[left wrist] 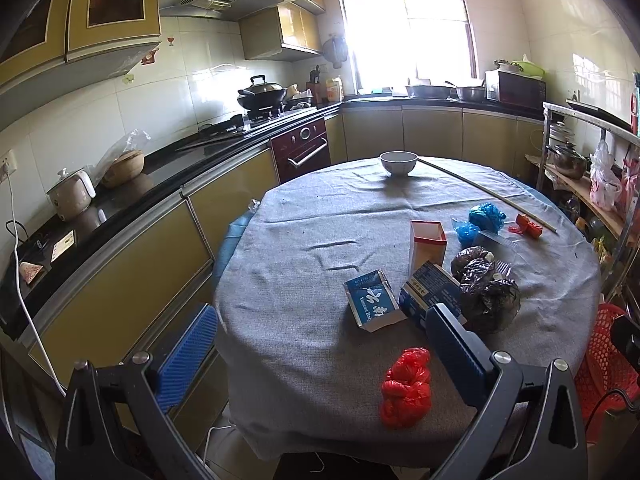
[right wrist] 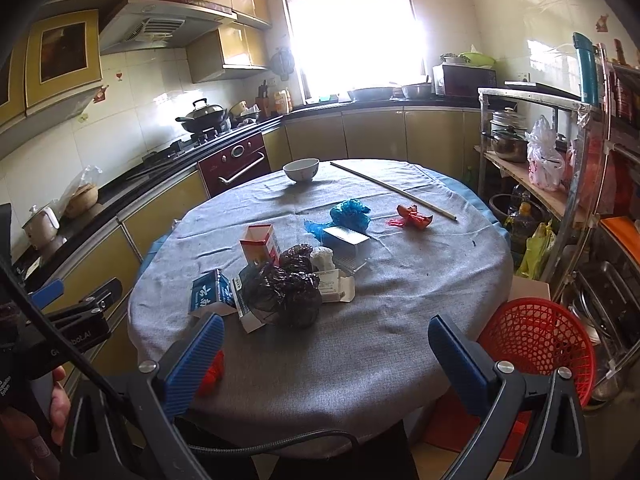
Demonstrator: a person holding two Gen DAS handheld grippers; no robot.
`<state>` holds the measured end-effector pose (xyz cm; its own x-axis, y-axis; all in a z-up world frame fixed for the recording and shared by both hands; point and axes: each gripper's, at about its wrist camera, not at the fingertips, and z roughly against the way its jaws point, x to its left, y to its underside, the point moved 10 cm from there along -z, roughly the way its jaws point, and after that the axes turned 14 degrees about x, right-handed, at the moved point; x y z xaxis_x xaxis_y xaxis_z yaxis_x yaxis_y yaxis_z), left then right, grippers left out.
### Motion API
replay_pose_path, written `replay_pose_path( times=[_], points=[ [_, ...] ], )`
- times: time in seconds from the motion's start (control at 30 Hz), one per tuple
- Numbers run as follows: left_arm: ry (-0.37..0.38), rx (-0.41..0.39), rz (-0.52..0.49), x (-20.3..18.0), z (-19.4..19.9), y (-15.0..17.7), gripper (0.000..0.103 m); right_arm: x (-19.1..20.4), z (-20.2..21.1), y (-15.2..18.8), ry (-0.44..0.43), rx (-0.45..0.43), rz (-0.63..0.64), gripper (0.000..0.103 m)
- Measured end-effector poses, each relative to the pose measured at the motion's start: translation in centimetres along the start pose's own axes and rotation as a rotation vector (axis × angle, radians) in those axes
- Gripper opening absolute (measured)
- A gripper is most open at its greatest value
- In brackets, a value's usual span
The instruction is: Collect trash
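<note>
The flattened blue carton (left wrist: 370,300) bears partial white lettering "Yunnan Ba…". Other printed labels are too small to read.

Each hand-held gripper, left (left wrist: 320,354) and right (right wrist: 326,362), has a black angular frame with silver round screws at the finger joints and two blue fingers (left wrist: 187,356) with ribbed pads. A black cable (right wrist: 276,440) curves beneath the right one. White lettering marks the left frame.

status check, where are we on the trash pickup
Both hand-held grippers open, empty: left hand-held gripper, right hand-held gripper. Trash untouched on table: red bag nearest, black bag, cartons. Red basket at table edge. Path clear.
</note>
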<state>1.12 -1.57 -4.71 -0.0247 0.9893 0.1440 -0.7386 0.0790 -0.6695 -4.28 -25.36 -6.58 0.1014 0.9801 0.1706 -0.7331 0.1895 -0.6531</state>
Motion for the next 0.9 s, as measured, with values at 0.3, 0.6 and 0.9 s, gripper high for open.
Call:
replay_pose_path(
  times=[0.3,0.6,0.9],
  points=[
    [0.002,0.002,-0.003,-0.09,-0.07,0.12,0.103,-0.16,-0.2,0.04,0.007,-0.014,0.01,0.103],
    [0.004,0.004,-0.006,-0.2,-0.18,0.24,0.103,-0.39,-0.57,0.16,0.007,0.001,0.0,0.103],
    [0.003,0.006,-0.007,-0.28,-0.26,0.45,0.103,-0.47,-0.8,0.21,-0.004,0.004,-0.013,0.103]
  ],
)
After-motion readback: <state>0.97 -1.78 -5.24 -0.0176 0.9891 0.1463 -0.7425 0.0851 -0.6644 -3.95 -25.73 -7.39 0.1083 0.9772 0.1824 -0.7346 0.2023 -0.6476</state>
